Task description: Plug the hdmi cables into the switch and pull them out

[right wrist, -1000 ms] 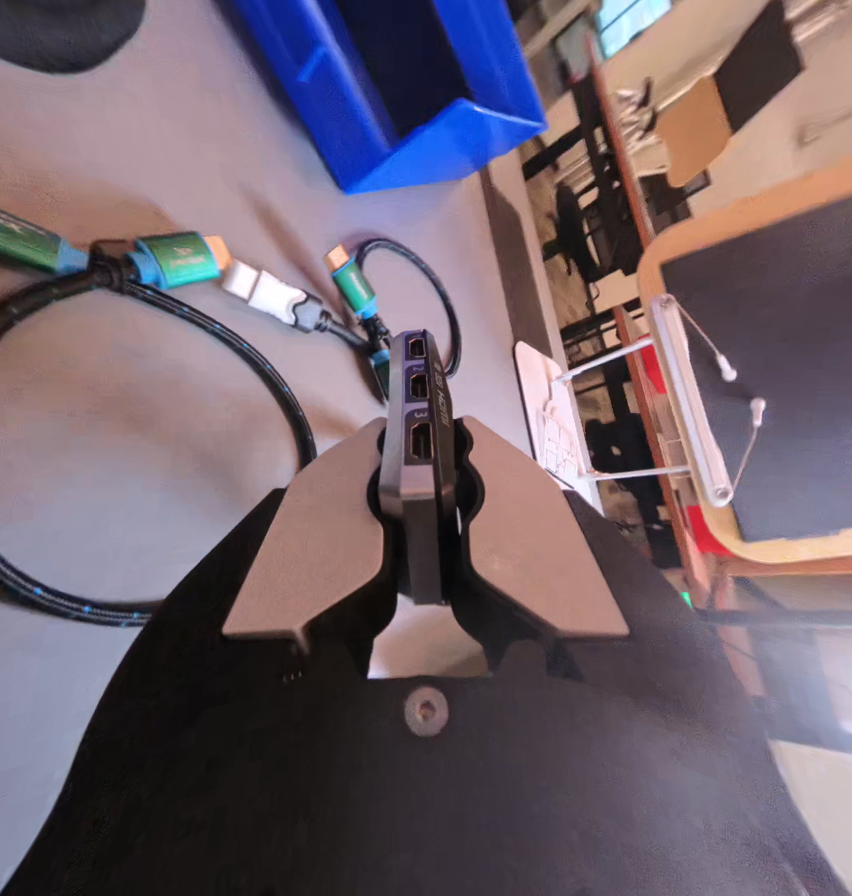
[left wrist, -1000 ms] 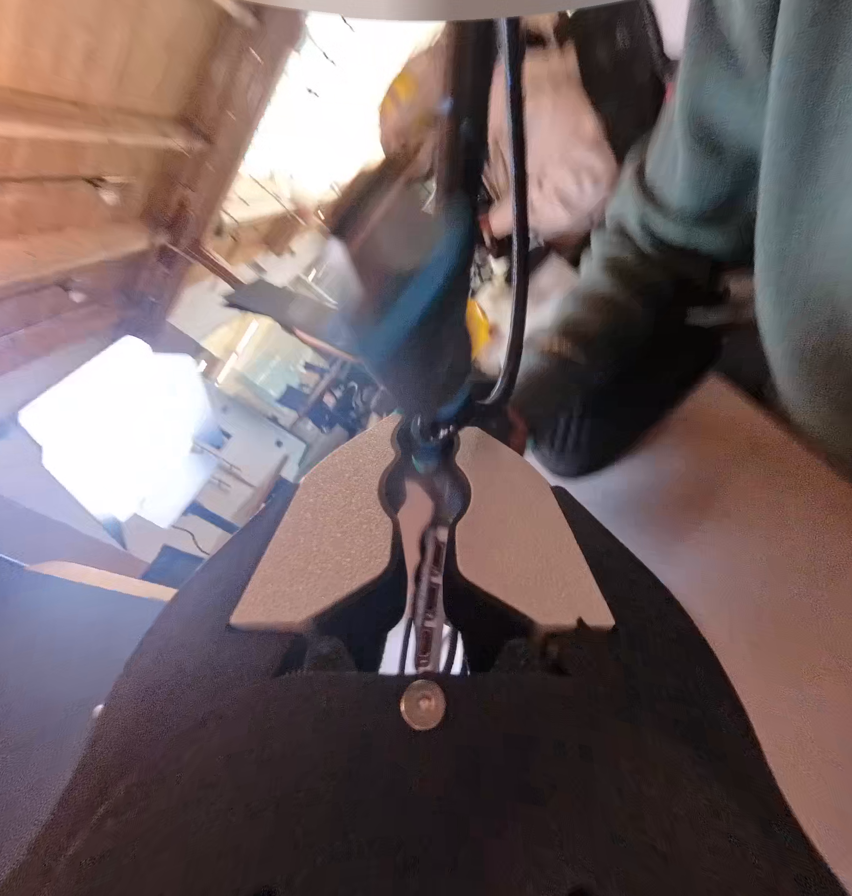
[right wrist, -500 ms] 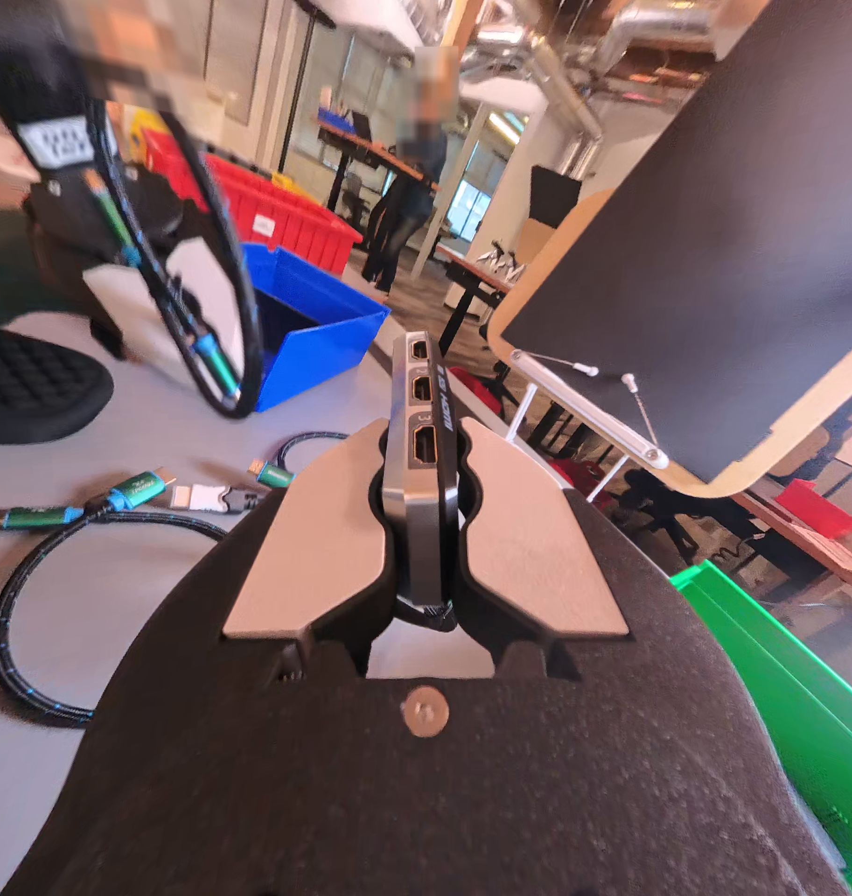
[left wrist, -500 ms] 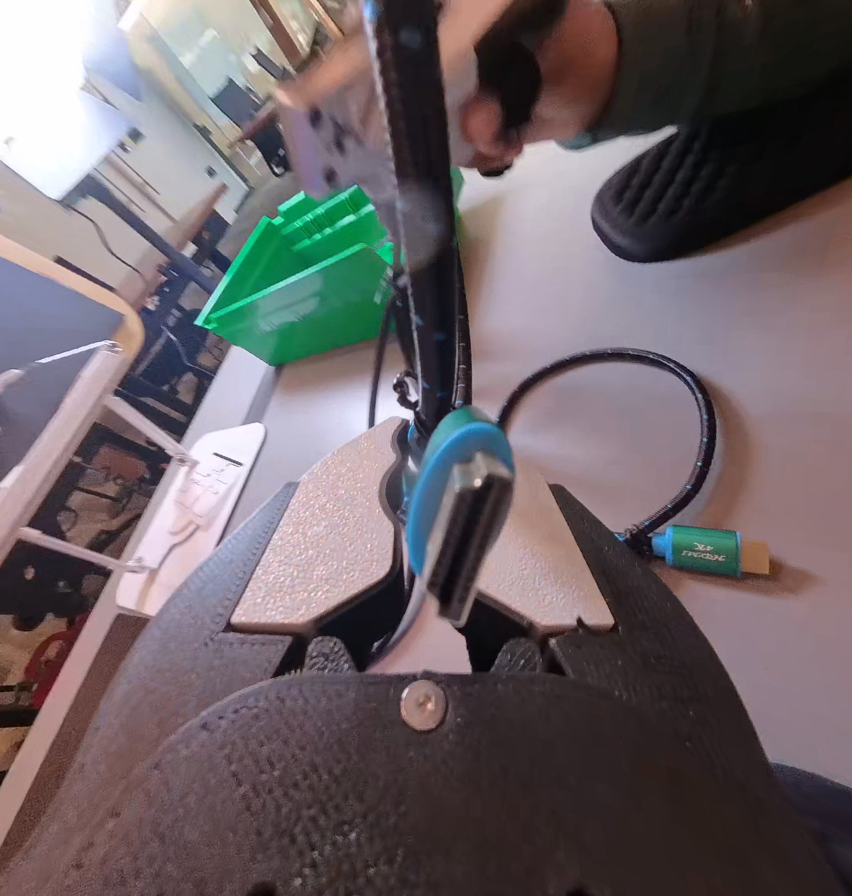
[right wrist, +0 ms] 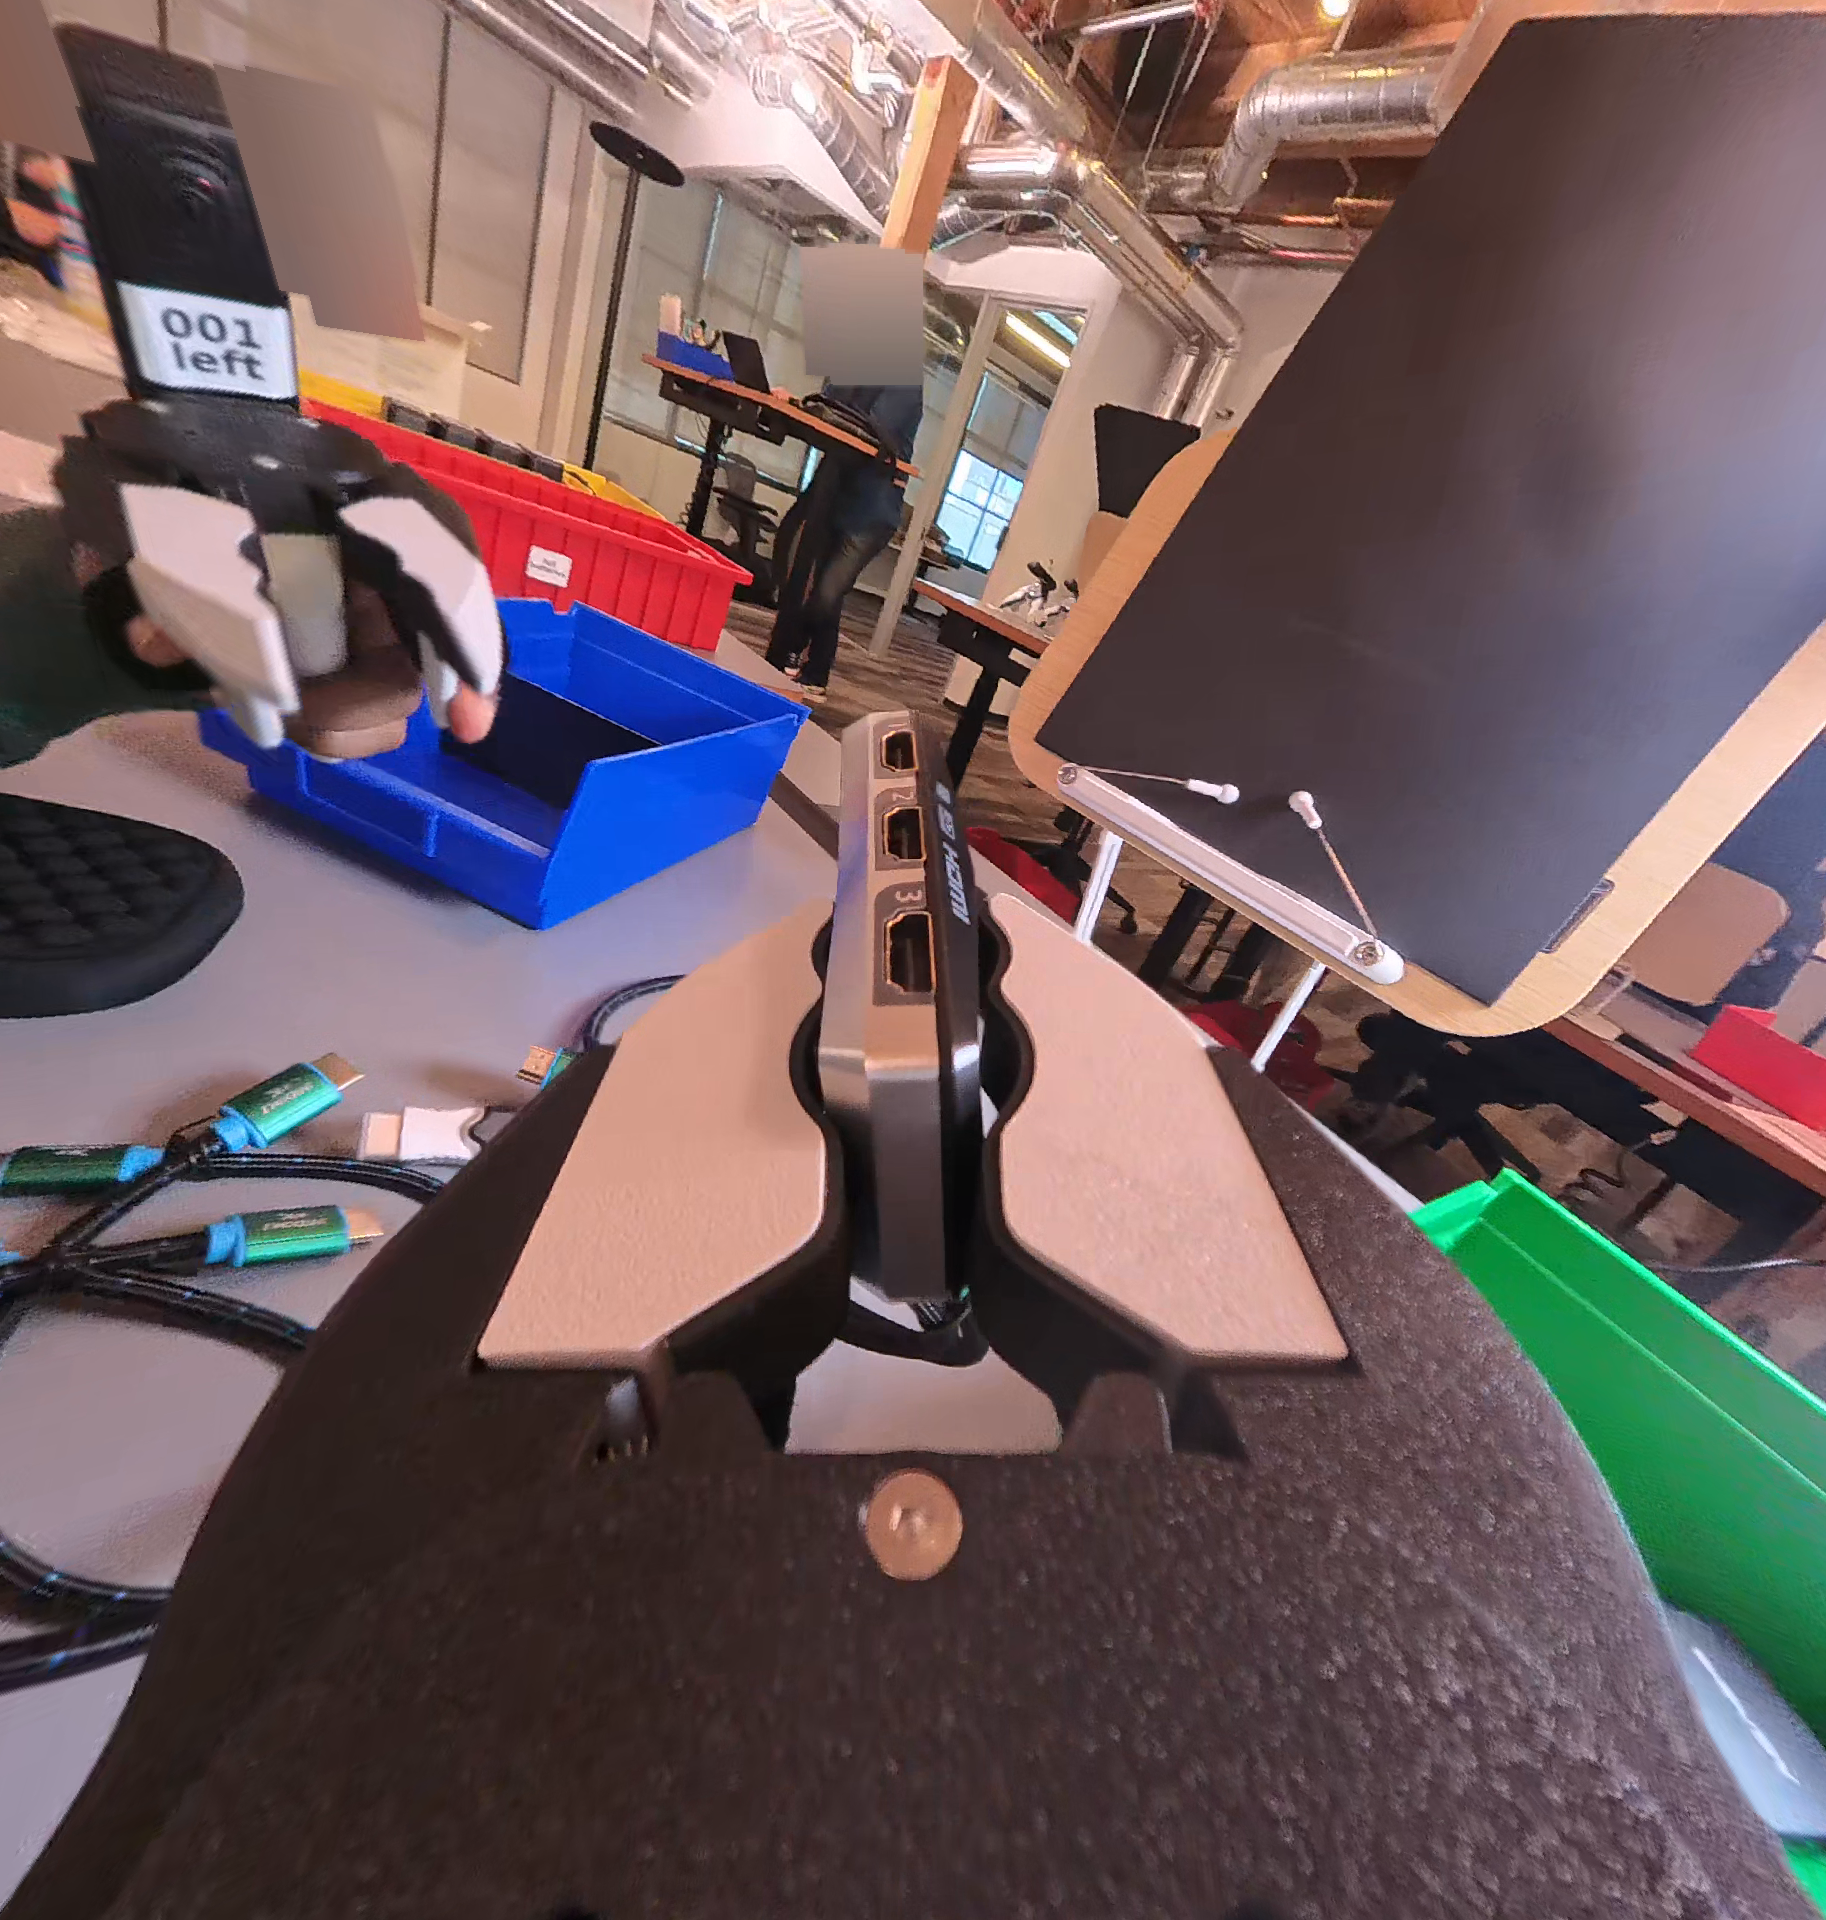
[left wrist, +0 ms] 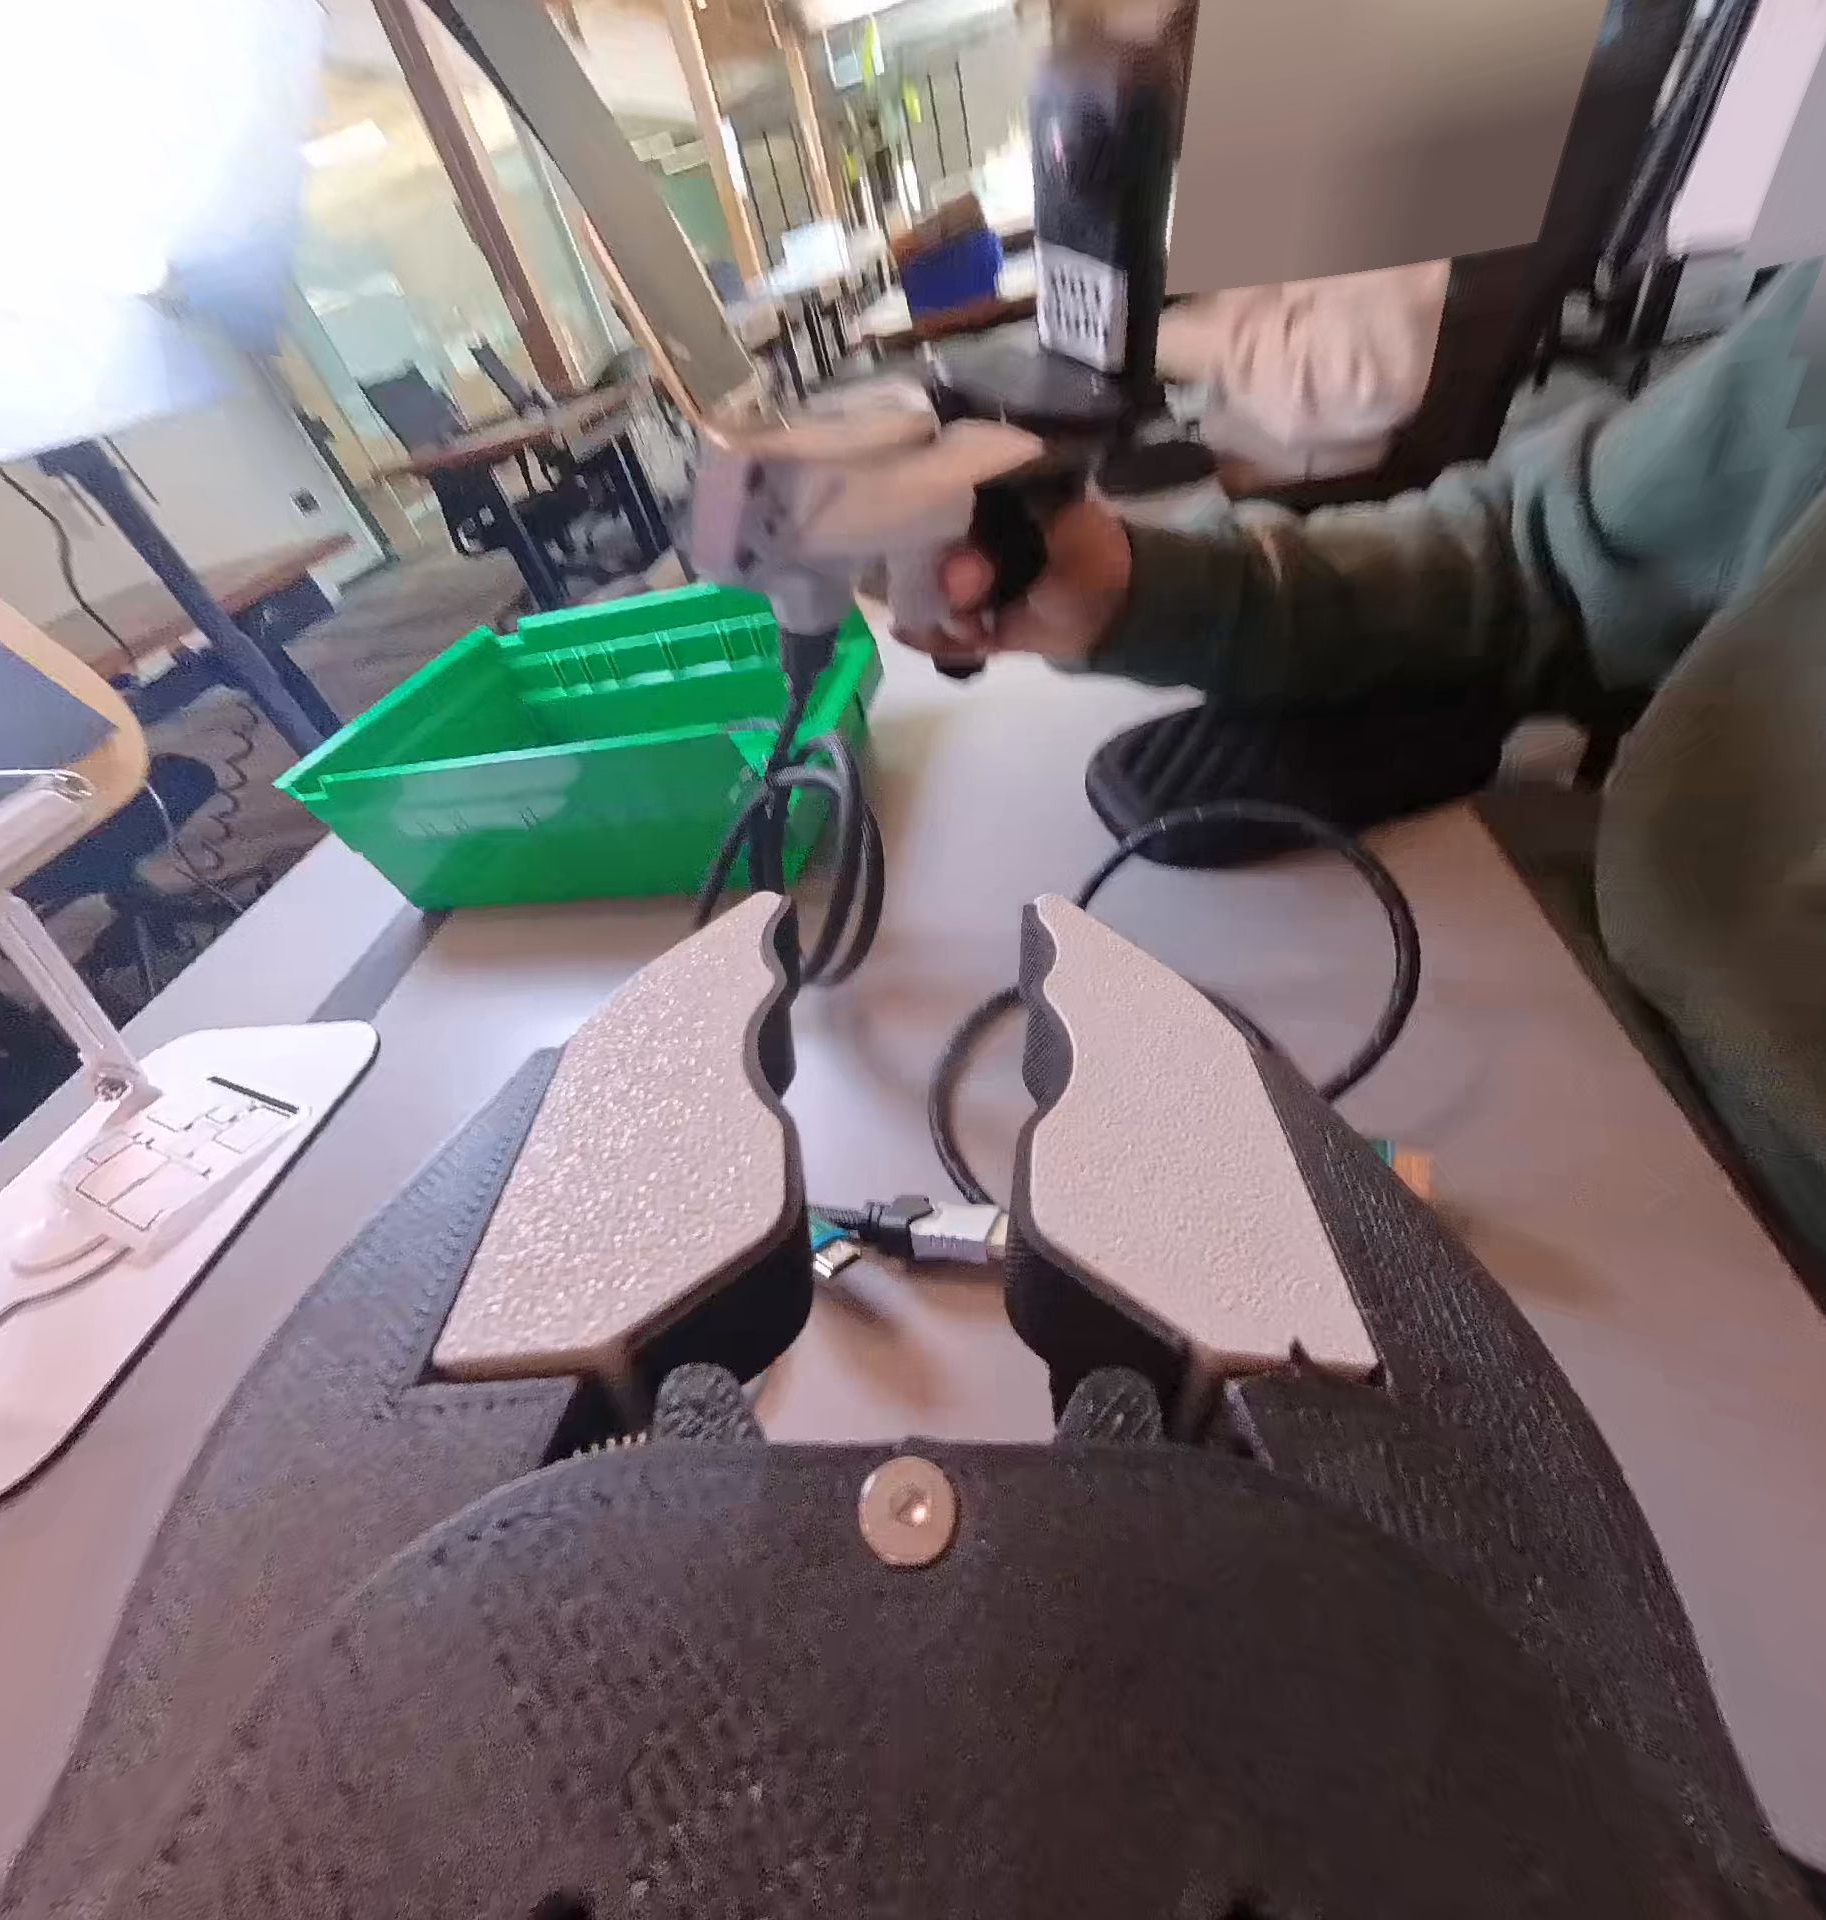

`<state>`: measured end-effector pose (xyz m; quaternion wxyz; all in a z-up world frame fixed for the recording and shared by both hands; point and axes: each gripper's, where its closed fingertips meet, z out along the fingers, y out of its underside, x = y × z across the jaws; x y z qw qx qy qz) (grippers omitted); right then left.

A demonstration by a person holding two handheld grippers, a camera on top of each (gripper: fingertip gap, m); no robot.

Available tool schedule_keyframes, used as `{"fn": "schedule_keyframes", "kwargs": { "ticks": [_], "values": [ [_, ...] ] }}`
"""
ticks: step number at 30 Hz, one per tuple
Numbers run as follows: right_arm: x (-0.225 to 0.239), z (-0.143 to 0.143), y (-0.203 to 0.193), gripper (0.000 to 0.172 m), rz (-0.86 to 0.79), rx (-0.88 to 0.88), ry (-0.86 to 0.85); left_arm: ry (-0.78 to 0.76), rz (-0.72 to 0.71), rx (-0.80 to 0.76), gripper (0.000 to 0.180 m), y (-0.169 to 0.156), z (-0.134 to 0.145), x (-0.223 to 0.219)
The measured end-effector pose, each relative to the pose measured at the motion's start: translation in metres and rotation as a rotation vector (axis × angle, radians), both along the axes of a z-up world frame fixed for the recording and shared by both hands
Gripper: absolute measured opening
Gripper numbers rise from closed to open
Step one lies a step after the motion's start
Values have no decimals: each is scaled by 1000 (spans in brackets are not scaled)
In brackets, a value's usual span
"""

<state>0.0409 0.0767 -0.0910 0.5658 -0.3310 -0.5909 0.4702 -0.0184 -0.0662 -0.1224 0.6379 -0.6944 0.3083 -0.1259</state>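
— Holding what on our right?

— Our right gripper (right wrist: 909, 935) has both pads pressed on a slim grey hub (right wrist: 878, 831) with three ports. It stands on edge, up and left of the green bin (right wrist: 1667, 1403).

— And our left?

— Our left gripper (left wrist: 904, 914) stands wide open with nothing between its fingers. Below it a grey plug (left wrist: 945, 1236) and a black braided cable (left wrist: 1387, 935) lie on the table (left wrist: 992, 748), nearer to us than the green bin.

— What else do we see?

— The hub's black lead (left wrist: 784, 821) dangles just in front of the green bin. Green-shelled plugs (right wrist: 275, 1101) lie well to its left, and a blue bin (right wrist: 576, 821) sits beyond them.
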Motion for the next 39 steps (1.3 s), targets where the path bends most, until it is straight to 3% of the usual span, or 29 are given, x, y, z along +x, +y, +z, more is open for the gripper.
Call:
{"fn": "schedule_keyframes", "kwargs": {
  "ticks": [3,9,15,22,31,39],
  "values": [
    [-2,-6,-7,24,43,5,-19,-27,69,39,39,8,3,-10],
    [-12,-35,-56,23,144,267,-94,224,177,94,34,32,-24,6],
    [-17,-60,-109,23,235,520,-112,435,151,159,32,37,-39,31],
    [-16,-63,-117,25,210,614,-91,551,117,204,23,31,-43,35],
    [-9,-54,-110,22,140,691,-115,494,165,254,24,31,-29,33],
    [-1,-8,-81,22,53,582,10,322,356,272,13,28,-1,-23]
  ]
}}
